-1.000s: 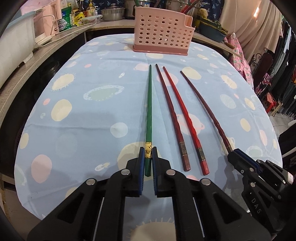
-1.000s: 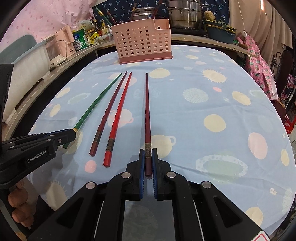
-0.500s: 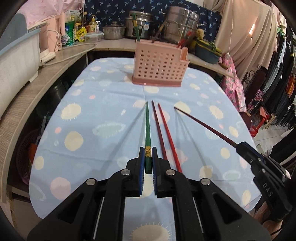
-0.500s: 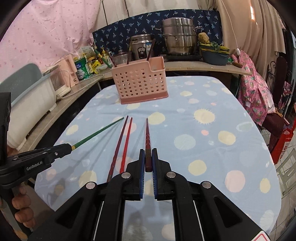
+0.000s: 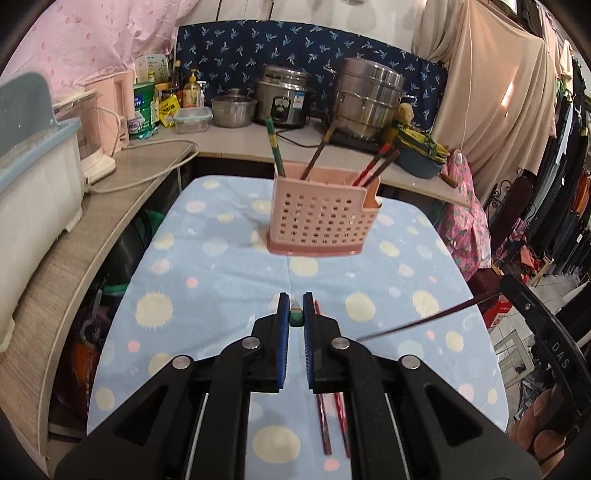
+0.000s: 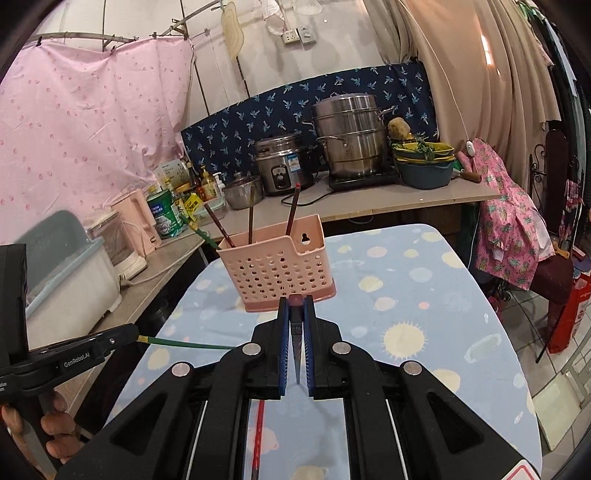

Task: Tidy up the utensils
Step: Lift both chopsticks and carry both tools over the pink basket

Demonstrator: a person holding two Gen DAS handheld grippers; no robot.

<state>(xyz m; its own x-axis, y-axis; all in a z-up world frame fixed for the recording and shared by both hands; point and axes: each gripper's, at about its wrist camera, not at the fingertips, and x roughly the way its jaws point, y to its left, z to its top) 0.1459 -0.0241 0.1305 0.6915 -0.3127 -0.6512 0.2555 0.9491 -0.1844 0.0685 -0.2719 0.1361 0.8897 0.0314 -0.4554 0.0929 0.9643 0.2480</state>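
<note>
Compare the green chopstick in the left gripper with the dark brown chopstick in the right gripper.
Colour: the green chopstick has a gold band near the grip; the dark brown chopstick is plain dark along its visible length.
Holder: the left gripper clamps the green chopstick; the right gripper clamps the dark brown chopstick.
Shared: both are slim, tapered, gripped near the thick end and held above the tablecloth.

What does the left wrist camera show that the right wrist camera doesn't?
Only the left wrist view shows two red chopsticks side by side on the spotted tablecloth; the other view catches just one. Only the right wrist view shows the wall socket and the green chopstick along its length. Both share the pink basket with chopsticks standing in it, and both grippers, left gripper and right gripper, each shut on a chopstick.
</note>
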